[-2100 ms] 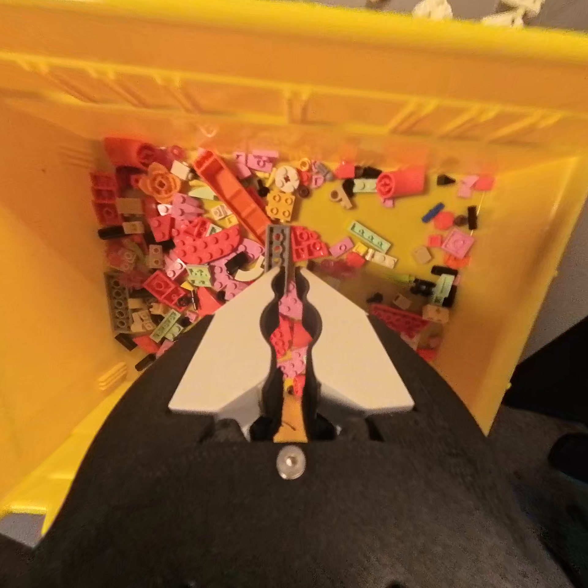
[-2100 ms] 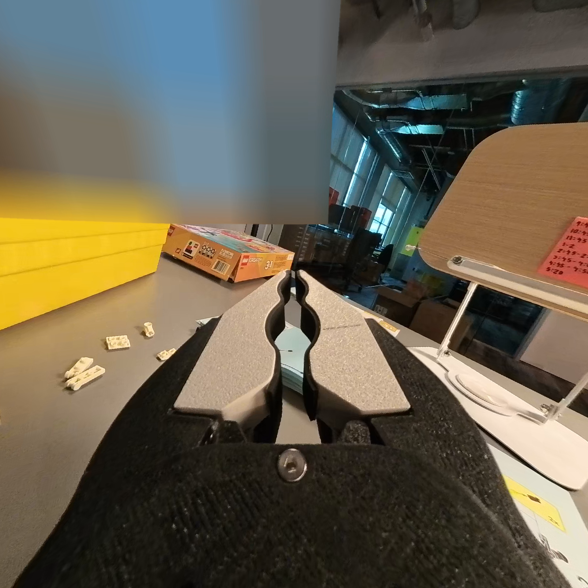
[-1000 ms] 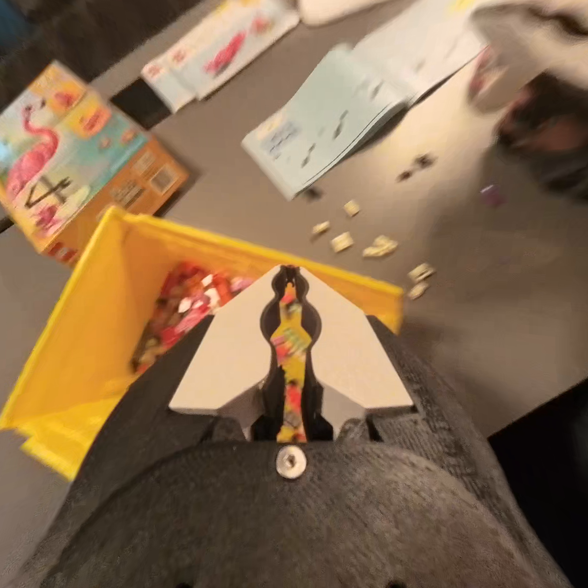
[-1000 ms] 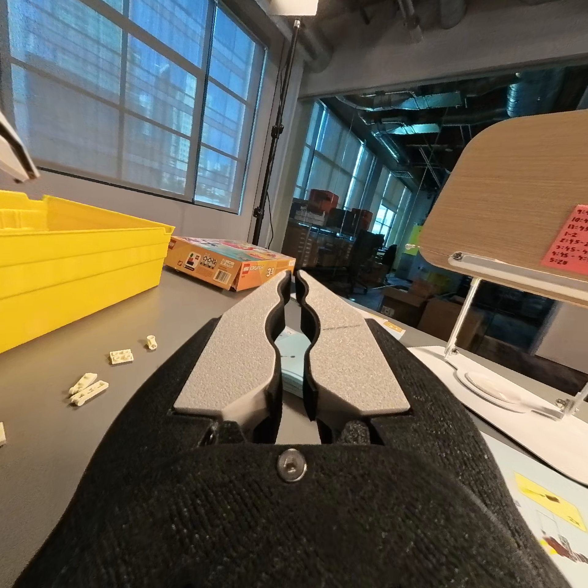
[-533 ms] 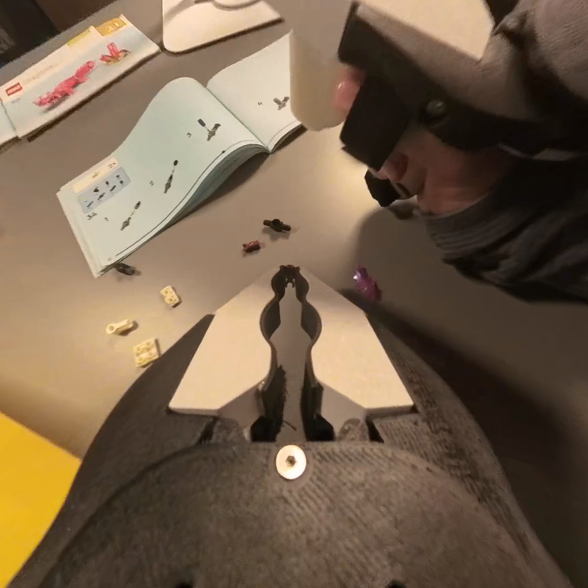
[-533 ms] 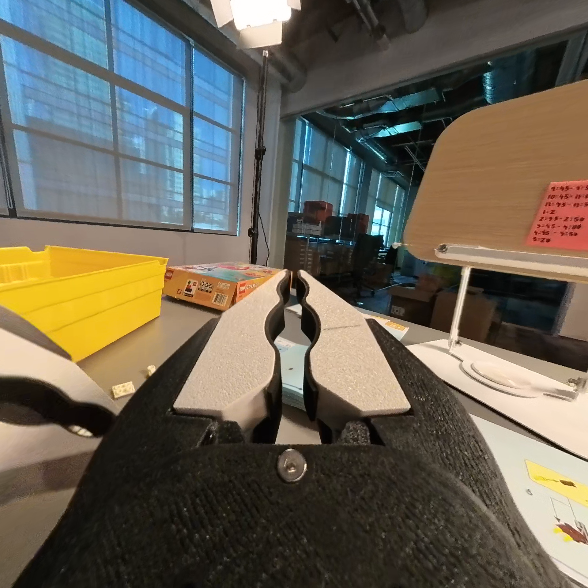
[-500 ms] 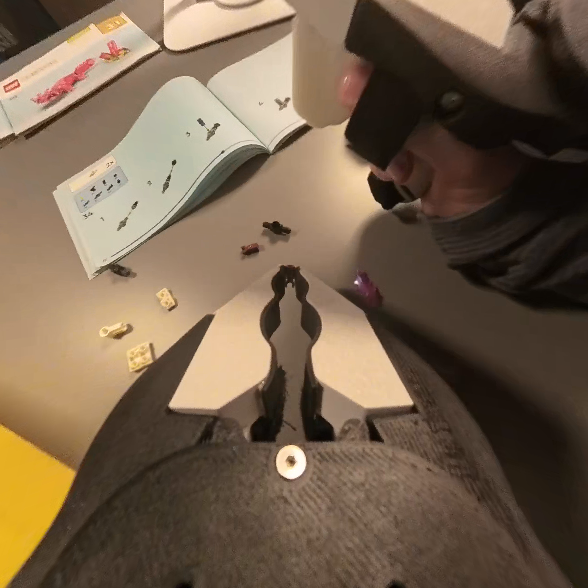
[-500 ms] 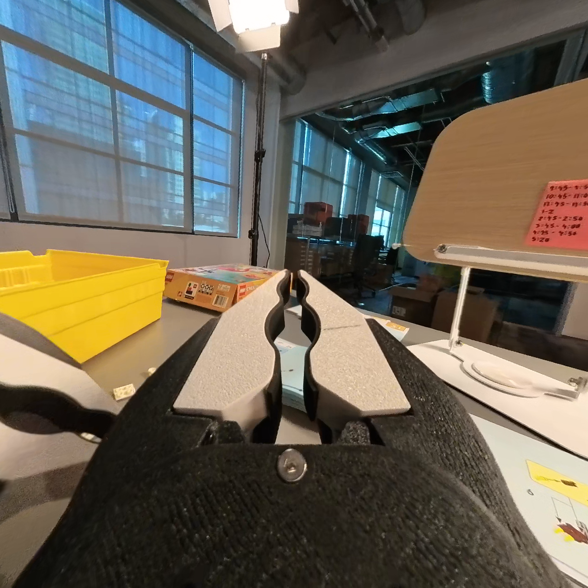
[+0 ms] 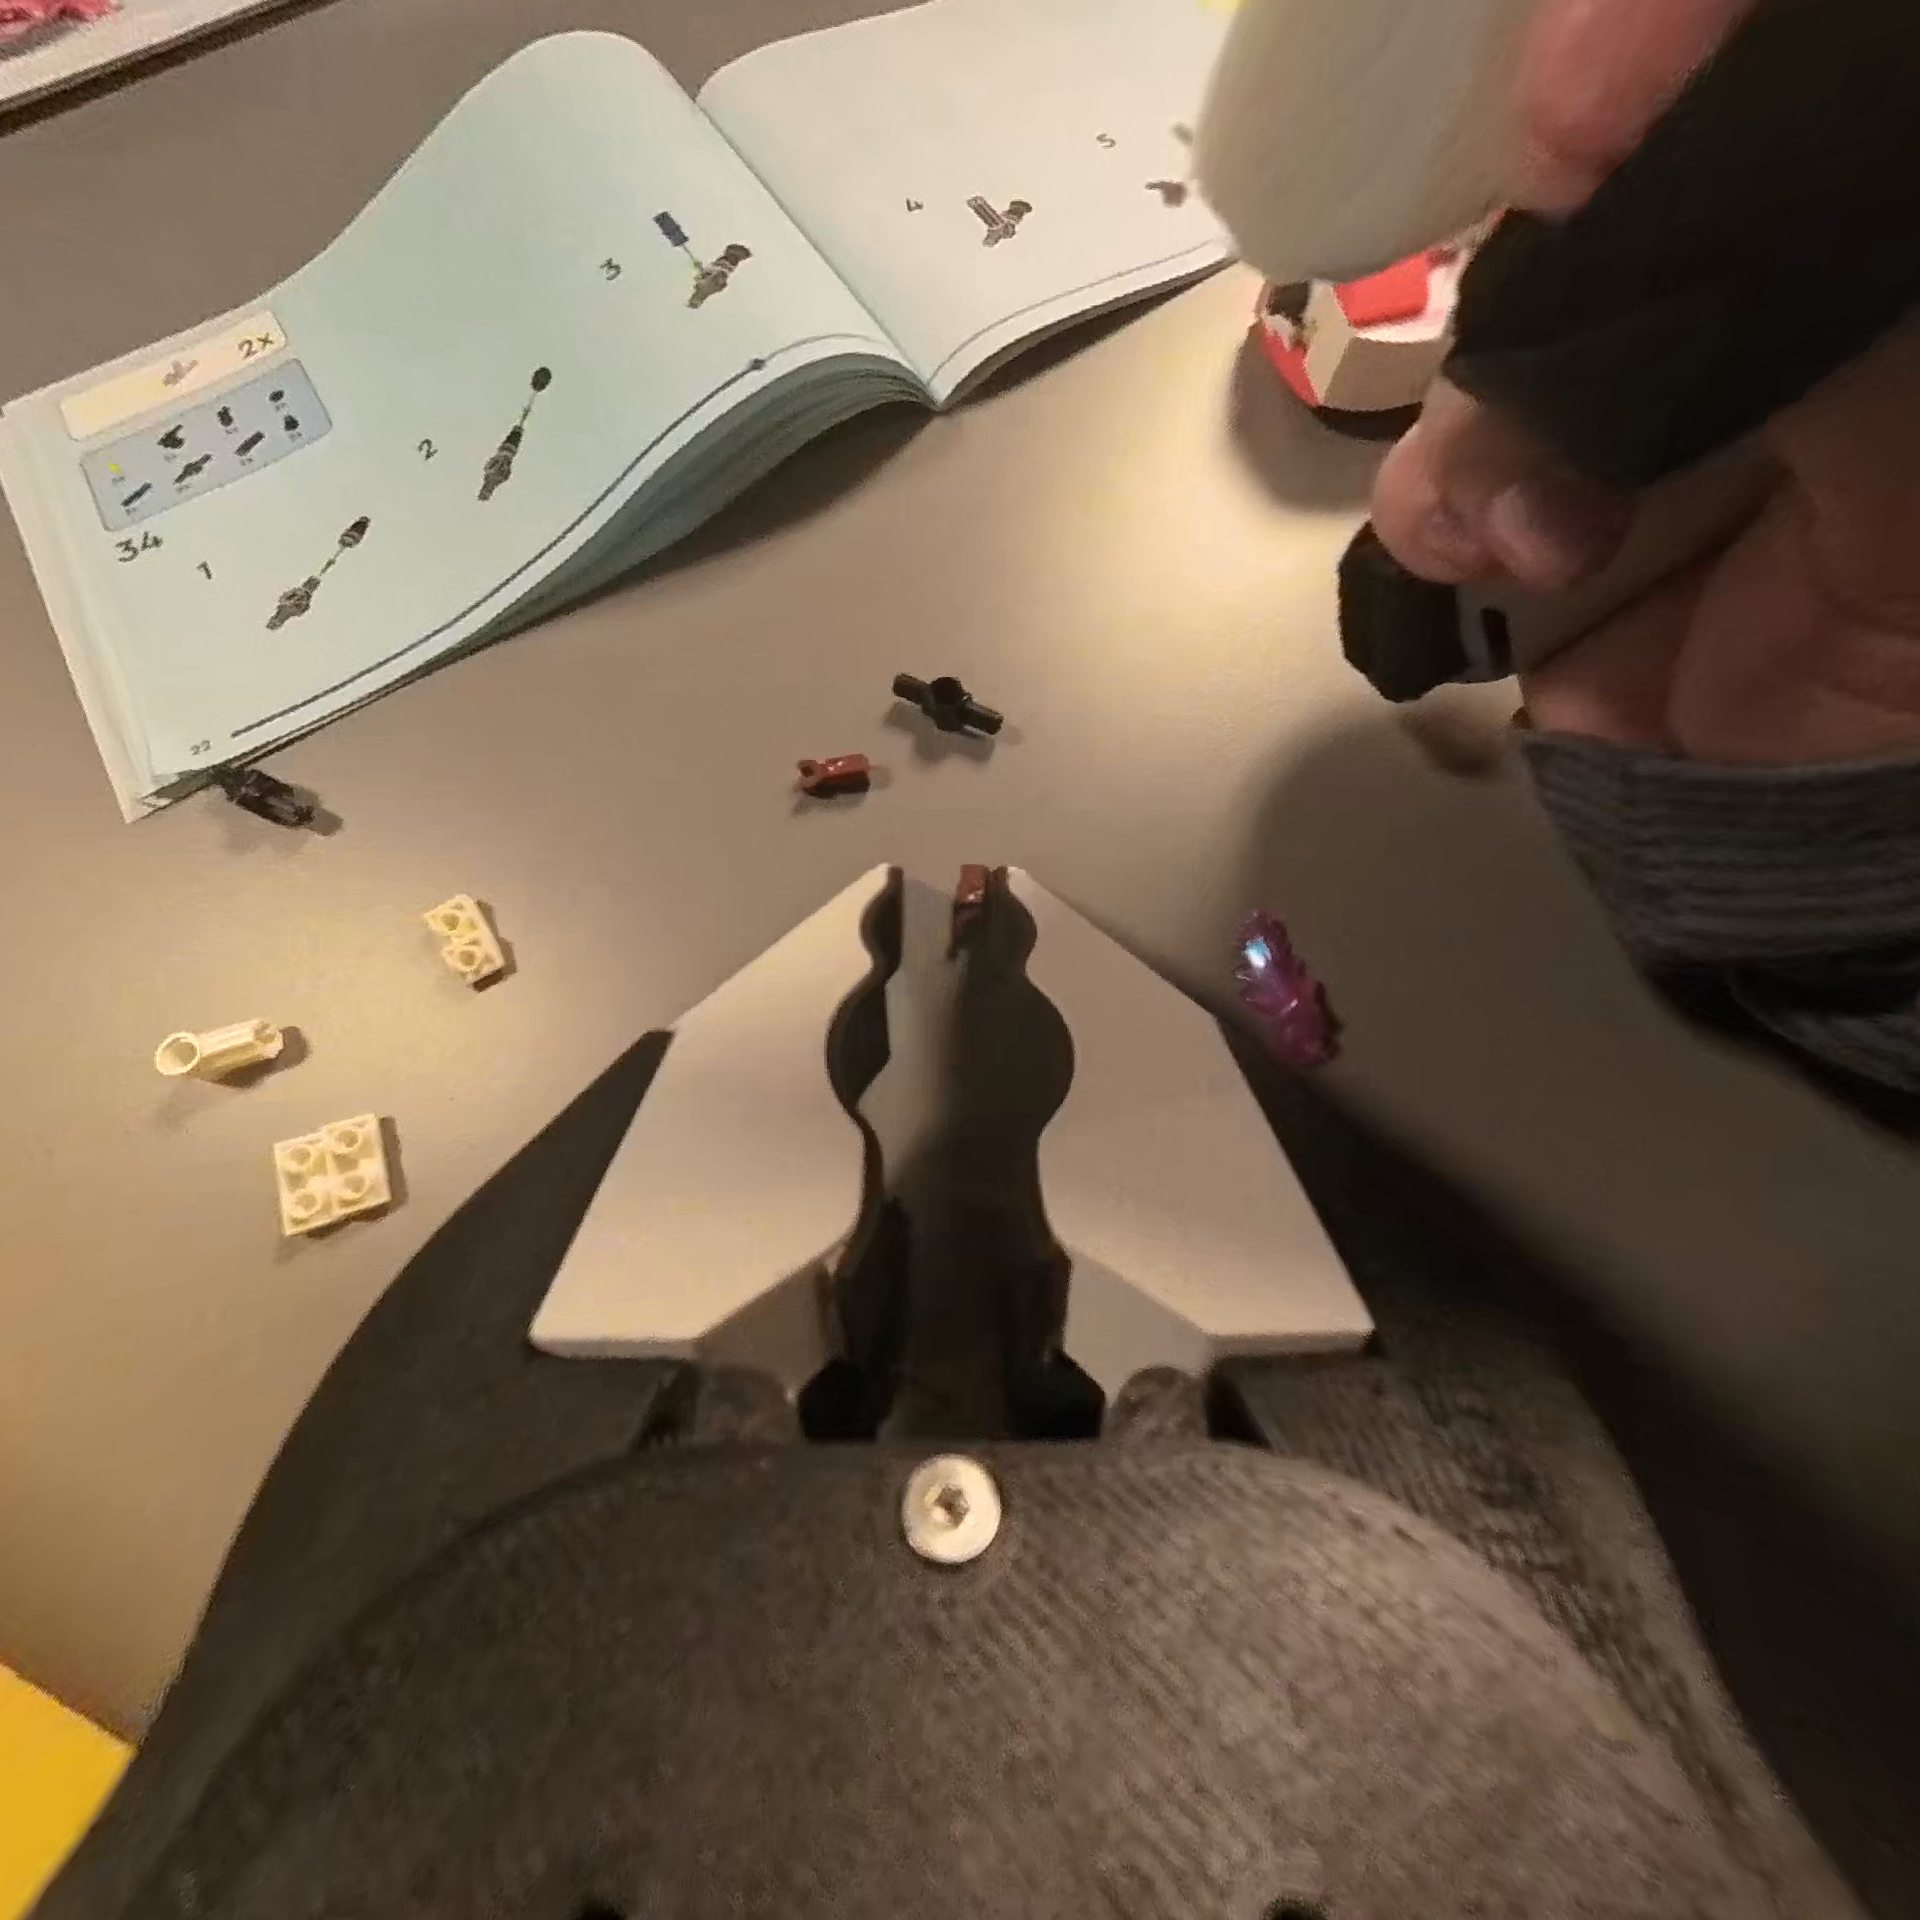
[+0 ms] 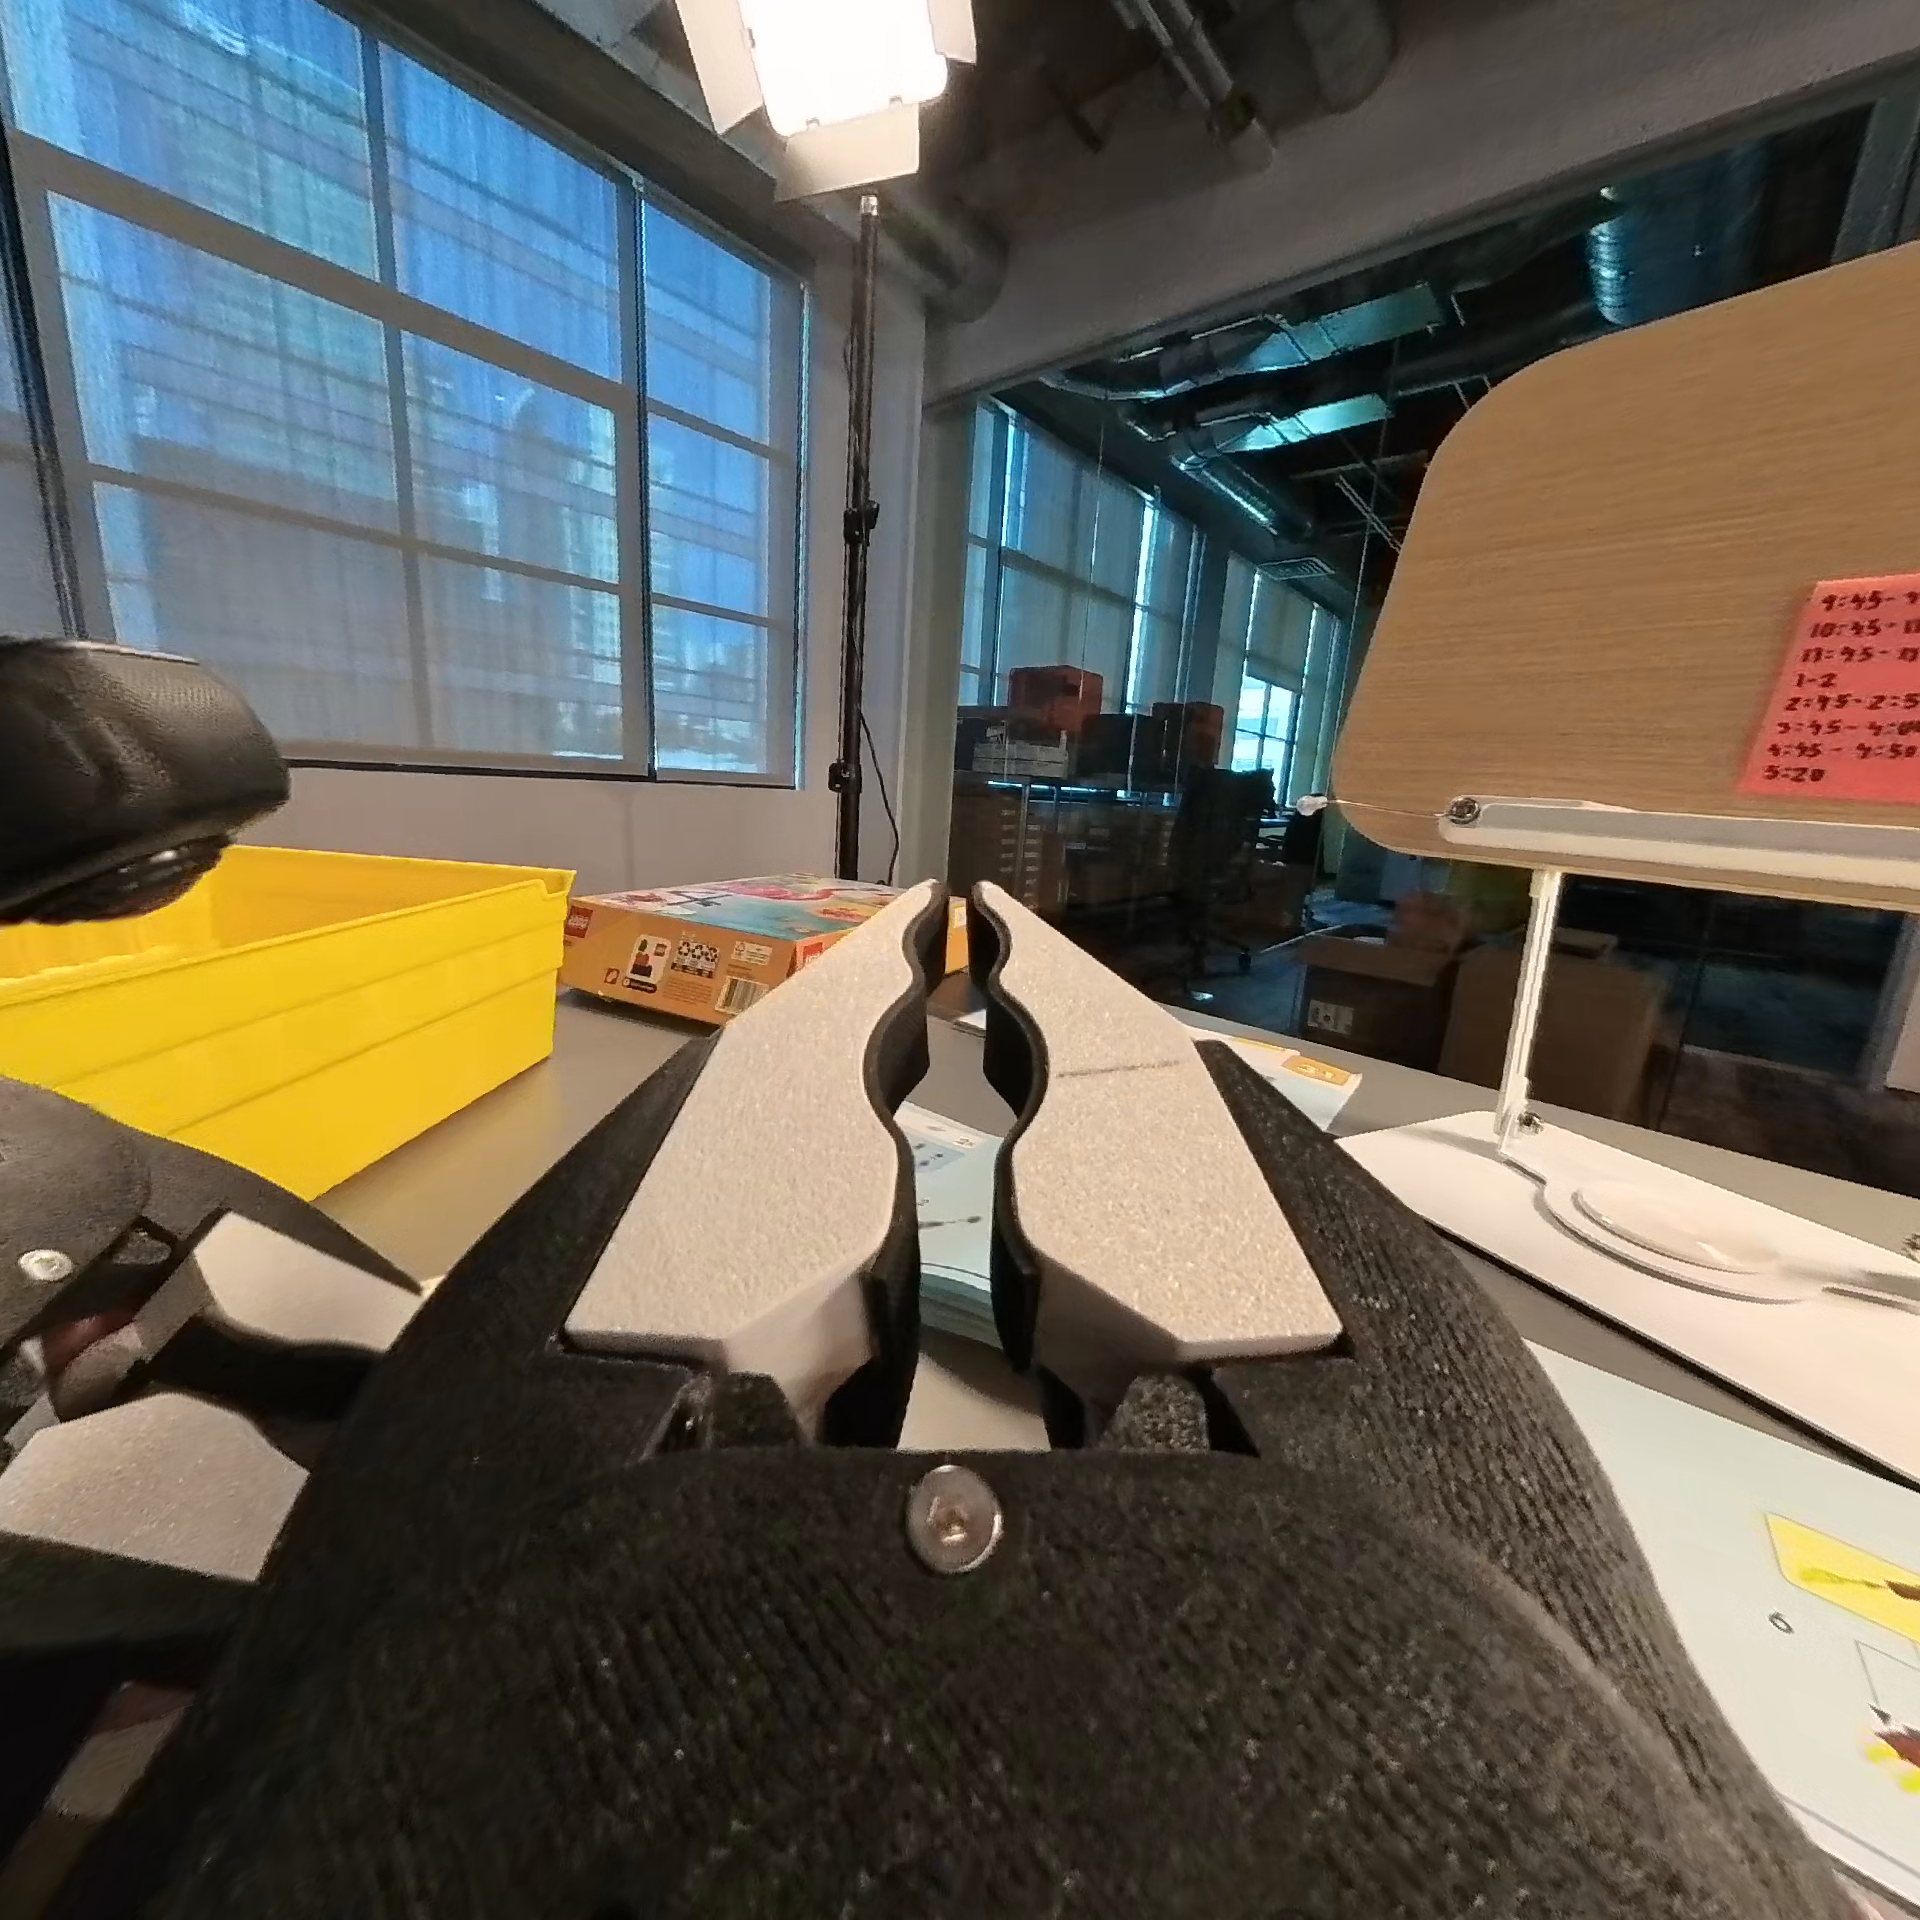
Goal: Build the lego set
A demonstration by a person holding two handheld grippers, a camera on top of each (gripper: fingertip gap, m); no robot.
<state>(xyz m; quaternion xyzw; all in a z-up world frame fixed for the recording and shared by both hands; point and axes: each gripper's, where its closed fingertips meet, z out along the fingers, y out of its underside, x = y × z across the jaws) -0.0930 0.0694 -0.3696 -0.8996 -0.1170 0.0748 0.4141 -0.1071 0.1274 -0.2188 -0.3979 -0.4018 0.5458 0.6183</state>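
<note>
In the left wrist view my left gripper [image 9: 943, 883] hangs low over the grey table [image 9: 623, 935] with its jaws parted. A small dark red piece [image 9: 972, 891] rests against the right fingertip only; the left pad stands clear of it. A similar dark red piece [image 9: 831, 774] and a black connector [image 9: 945, 704] lie just ahead. My right gripper [image 10: 958, 899] is shut with nothing between its tips and is held above the table. Its handle and the person's hand [image 9: 1558, 468] show at the upper right of the left wrist view.
An open instruction booklet [image 9: 520, 312] lies ahead on the left. Cream pieces [image 9: 332, 1174] lie to the left and a purple translucent piece [image 9: 1283, 987] to the right. A yellow bin [image 10: 270, 997], a toy box [image 10: 717, 945] and a wooden board on a white stand [image 10: 1662, 623] stand around. Tip to tip, the grippers are about 15 cm apart. To reach the black connector [image 9: 945, 704] in a straight line is about 4 cm for my left fingers, about 15 cm for my right.
My left gripper carried the dark red piece from the yellow bin to the table near the booklet and came lower. Its jaws have just parted. The right gripper stayed shut.
</note>
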